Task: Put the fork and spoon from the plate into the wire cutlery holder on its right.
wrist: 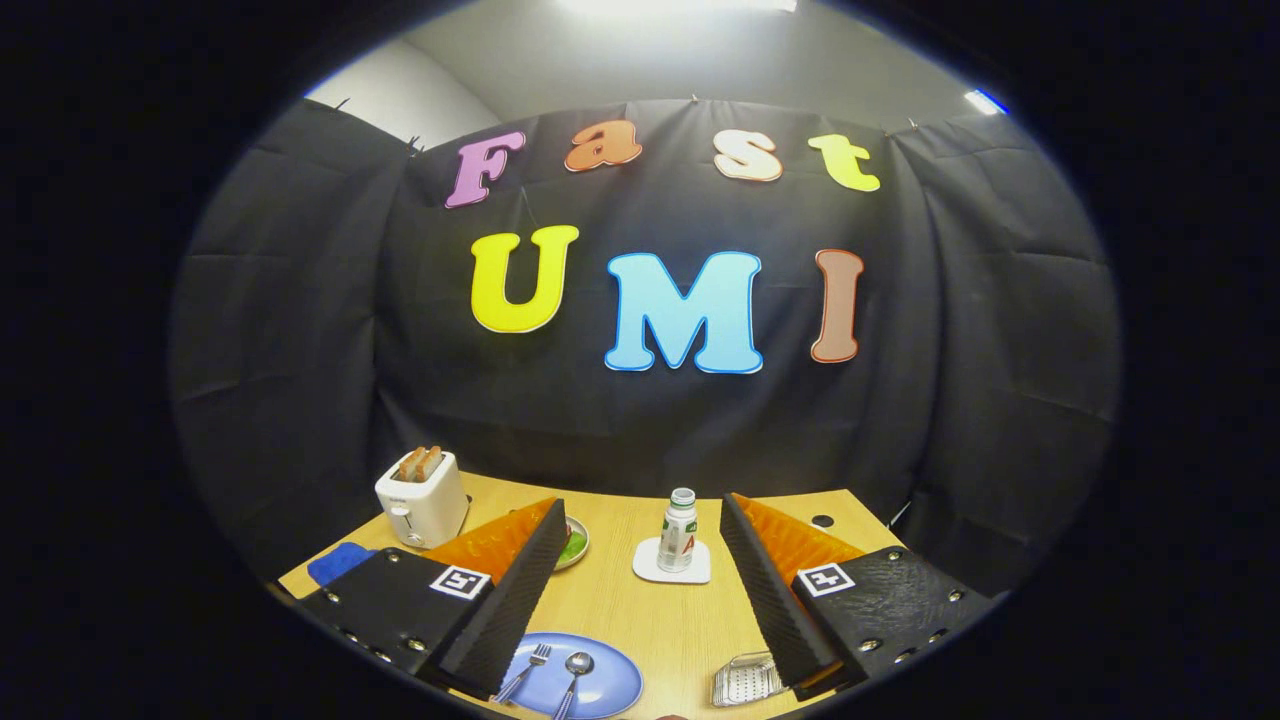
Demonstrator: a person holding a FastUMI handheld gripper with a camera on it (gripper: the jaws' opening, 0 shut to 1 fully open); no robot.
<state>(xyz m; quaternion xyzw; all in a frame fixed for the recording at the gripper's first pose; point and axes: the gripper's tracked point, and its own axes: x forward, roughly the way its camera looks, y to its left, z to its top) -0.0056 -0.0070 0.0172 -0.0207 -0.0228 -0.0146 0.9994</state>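
A blue plate (610,690) lies on the wooden table (640,610), close in front, between the fingers and toward the left one. On the plate rest a fork (528,668) and, just to its right, a spoon (574,674), both with blue handles pointing toward me. The wire cutlery holder (745,680) sits to the right of the plate, partly hidden behind the right finger. My gripper (640,585) hangs above the table with its fingers wide open and nothing between them.
A white toaster (422,497) holding toast stands at the back left. A small dish with something green (574,545) peeks out behind the left finger. A small bottle (679,530) stands on a white coaster (650,570) mid-table. A blue cloth (335,562) lies at the left edge.
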